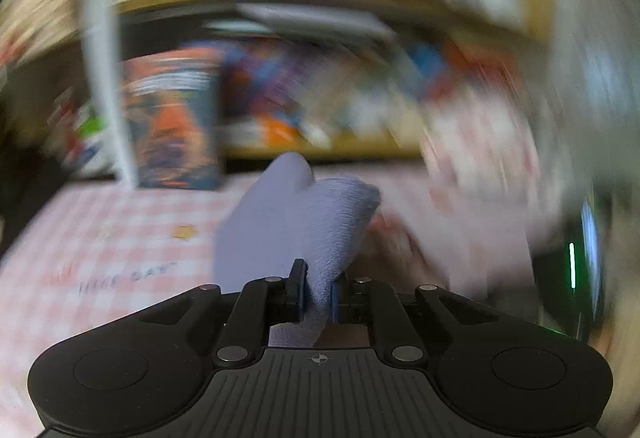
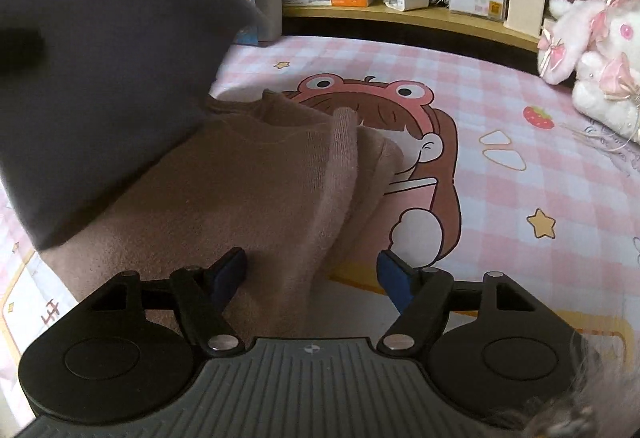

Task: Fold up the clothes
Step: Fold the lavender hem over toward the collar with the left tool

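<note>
Left view's shelves (image 1: pixel 320 77) motion-blurred, unreadable

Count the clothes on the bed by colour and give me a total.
Brown: 1, sweater
Grey: 1, garment
Lavender: 1, cloth in the left tool
Total: 3

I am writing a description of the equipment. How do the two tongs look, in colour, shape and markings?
Both look the same. The left tongs and right tongs have black linkage arms with silver rivets, two round black discs at the sides, and a grey ribbed body with a small crosshair mark in the middle. The fingers carry blue pads. No cables or sleeves are visible.
</note>
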`<act>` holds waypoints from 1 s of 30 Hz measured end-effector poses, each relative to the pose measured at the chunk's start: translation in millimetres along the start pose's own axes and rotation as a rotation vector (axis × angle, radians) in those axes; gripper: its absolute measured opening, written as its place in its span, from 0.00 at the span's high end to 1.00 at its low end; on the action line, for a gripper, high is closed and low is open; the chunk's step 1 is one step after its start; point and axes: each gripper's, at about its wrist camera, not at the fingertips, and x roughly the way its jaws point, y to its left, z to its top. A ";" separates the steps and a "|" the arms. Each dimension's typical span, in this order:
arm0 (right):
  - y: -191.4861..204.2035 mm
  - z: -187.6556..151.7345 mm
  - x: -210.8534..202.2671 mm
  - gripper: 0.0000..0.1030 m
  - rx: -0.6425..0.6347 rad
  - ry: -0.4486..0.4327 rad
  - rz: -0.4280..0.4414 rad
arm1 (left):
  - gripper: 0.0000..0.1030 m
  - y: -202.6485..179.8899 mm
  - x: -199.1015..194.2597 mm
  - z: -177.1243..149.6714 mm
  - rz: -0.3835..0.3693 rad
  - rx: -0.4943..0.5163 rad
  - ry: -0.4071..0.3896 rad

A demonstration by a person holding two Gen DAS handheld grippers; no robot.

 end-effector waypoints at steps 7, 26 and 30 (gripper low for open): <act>-19.1 3.1 -6.3 0.33 0.059 0.026 0.058 | 0.69 -65.4 35.5 -37.8 0.017 0.328 0.166; -71.2 5.4 -63.1 0.24 0.418 -0.024 0.118 | 0.45 -1.2 -44.7 -6.0 -0.232 -0.079 -0.151; -68.1 10.5 -67.6 0.21 0.465 -0.014 0.146 | 0.46 24.5 -31.6 -10.6 -0.167 -0.156 -0.129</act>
